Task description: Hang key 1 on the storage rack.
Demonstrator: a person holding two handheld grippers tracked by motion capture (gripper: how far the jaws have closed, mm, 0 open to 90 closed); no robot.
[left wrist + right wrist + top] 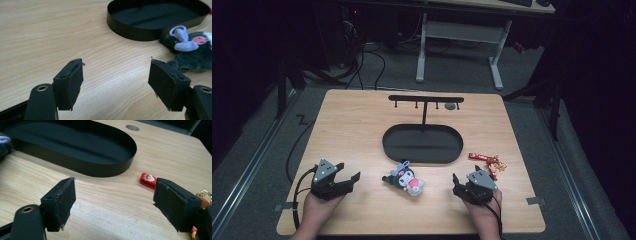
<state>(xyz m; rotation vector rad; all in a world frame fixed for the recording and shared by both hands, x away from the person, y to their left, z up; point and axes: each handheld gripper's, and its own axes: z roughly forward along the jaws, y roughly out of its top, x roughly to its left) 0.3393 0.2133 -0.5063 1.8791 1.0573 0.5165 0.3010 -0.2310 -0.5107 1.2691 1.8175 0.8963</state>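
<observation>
Left gripper (353,177) at the near left of the wooden table (352,130), jaws spread wide, nothing between them, bare wood under the gap in the left gripper view. Right gripper (455,181) at the near right, jaws likewise apart and empty, pointing towards the far side. Between the two, near the front edge: a dark plush charm (404,179) with a lilac loop and a pink patch, lying flat, apart from both grippers; seen just beyond the right-hand jaw in the left gripper view (192,53). Just beside the right gripper, on its far side: a small orange figure keychain (493,165) with a red tag (476,156), the tag peeking out behind the right-hand jaw in the right gripper view (148,180), touching neither pad. Beyond the charms, mid-table: a black oval tray (387,145) with a low wall, empty inside, carrying a thin upright post with a crossbar and small pegs (425,99). Nothing lying between either gripper and the nearest charm; only open tabletop. A round grey cap (450,106) set in the wood near the far edge. Light wood grain, clean, rounded corners. Around the table: grey carpet, cables (362,65) trailing over the floor at the back left, white legs of a desk (422,45) behind, the rest of the room dark.
</observation>
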